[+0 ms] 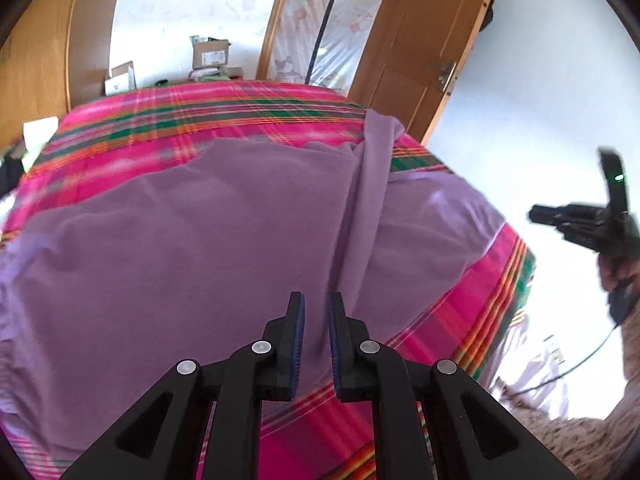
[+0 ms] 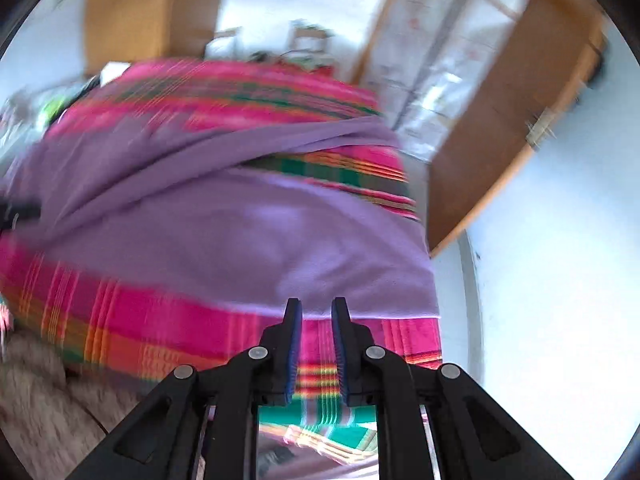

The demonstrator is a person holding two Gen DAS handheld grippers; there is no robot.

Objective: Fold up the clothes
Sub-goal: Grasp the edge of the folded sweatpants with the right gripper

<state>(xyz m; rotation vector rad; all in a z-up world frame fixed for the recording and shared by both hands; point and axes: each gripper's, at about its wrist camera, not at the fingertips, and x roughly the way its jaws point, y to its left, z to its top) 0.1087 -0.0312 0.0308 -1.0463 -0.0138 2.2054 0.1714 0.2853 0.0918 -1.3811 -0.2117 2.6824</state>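
Left tool: black angular arms with silver pivot pins were seen, ending in two narrow fingers faced with ribbed blue pads; the jaws were parted by a slim gap and nothing was held between them.
Right tool: the same black build and blue ribbed pads were shown; the jaws were parted by a similar narrow gap, with nothing gripped.
Purple garment: a soft, matte, fleece-like cloth was spread broad and mostly flat across the bed, directly beyond and below the left tool's fingertips; a long raised fold was drawn from near those tips toward the far right corner.
Garment seen from the right tool: the near hem was laid just past the fingertips, apart from them; this view was blurred.
Bedcover: a woven plaid of pink with green, orange and yellow stripes was stretched under the garment and left bare along the far and near edges.
Surroundings: a wooden door with a metal handle was stood open at the right; cardboard boxes were set beyond the bed; white floral curtains were hung behind.
Right side: the other tool was seen dark and blurred, held by a hand off the bed's edge, a thin cable trailing from it.
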